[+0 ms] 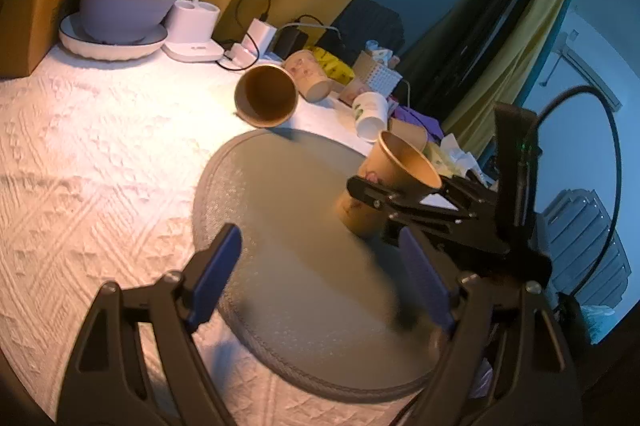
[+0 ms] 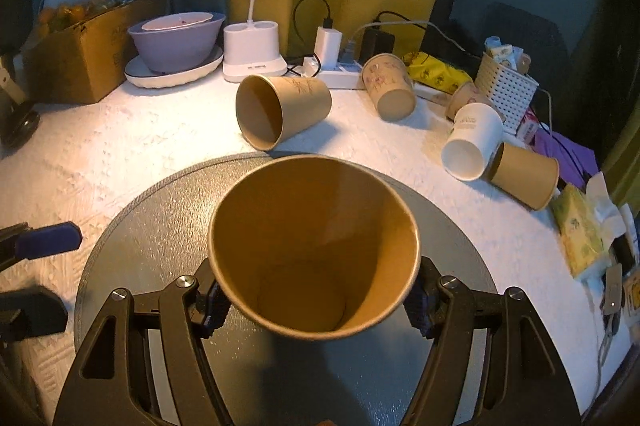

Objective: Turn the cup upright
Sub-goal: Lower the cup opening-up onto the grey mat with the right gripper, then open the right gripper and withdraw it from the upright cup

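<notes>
Right hand-held gripper (image 2: 316,302) around cup (image 2: 314,246)

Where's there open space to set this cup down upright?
The round grey mat under the held cup is bare, between the right gripper and the tipped brown cup. The white cloth left of the mat is also open. The right edge is crowded with fallen cups and clutter.

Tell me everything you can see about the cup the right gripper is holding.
The brown paper cup is plain kraft inside, with a rolled rim and a faint pinkish print outside. It is empty. The right gripper is shut on its sides, and it tilts, mouth up, with its base at the round grey mat; contact is unclear.
</notes>
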A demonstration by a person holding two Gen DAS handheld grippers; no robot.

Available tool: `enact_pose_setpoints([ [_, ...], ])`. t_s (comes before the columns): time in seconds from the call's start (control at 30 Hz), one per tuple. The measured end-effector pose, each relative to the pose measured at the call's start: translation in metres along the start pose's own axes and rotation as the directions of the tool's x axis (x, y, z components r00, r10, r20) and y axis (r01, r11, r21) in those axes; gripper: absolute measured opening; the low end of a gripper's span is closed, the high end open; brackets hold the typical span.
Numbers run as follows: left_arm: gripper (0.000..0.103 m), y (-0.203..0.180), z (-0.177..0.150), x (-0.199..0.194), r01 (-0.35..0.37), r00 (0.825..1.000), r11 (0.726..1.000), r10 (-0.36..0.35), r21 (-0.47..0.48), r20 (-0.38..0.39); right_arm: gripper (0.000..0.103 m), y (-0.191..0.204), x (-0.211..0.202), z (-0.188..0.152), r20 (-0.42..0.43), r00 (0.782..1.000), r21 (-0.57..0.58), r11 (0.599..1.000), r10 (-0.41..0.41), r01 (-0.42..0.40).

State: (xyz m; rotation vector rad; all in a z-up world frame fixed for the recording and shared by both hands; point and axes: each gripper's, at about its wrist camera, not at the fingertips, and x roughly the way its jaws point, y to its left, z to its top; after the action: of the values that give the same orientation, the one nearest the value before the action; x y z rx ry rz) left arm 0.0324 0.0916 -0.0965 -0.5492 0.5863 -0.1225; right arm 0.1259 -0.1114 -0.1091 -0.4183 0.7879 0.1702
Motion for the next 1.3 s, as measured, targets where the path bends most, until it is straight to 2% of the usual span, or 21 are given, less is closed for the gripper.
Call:
enact_pose_setpoints([
  [0.13, 0.083, 0.0, 0.0, 0.002, -0.008, 1.0, 1.0, 0.008, 0.008, -0.004, 0.074, 0.0, 0.0, -0.005, -0.016, 1.0, 0.001, 1.0, 0.008, -0.008],
  [0.2, 0.083, 0.001, 0.0, 0.003, -0.014, 1.0, 1.0, 0.014, 0.008, -0.008, 0.08, -0.002, -0.002, -0.006, -0.02, 1.0, 0.01, 1.0, 0.013, -0.013],
  [0.7, 0.083, -0.007, -0.001, 0.01, -0.081, 0.996, 0.995, 0.083, 0.058, -0.03, 0.08, -0.013, -0.029, -0.024, -0.019, 0.999, 0.055, 0.998, 0.033, -0.032],
  [1.0, 0.083, -0.023, -0.003, 0.002, -0.124, 0.992, 0.986, 0.125, 0.107, -0.003, 0.08, -0.021, -0.056, -0.031, 0.008, 0.999, 0.077, 0.996, 0.031, -0.032],
  [1.3, 0.083, -0.062, 0.0, -0.022, -0.159, 0.986, 0.963, 0.144, 0.218, 0.084, 0.08, -0.03, -0.097, -0.037, 0.072, 0.997, 0.096, 0.995, 0.02, -0.027],
])
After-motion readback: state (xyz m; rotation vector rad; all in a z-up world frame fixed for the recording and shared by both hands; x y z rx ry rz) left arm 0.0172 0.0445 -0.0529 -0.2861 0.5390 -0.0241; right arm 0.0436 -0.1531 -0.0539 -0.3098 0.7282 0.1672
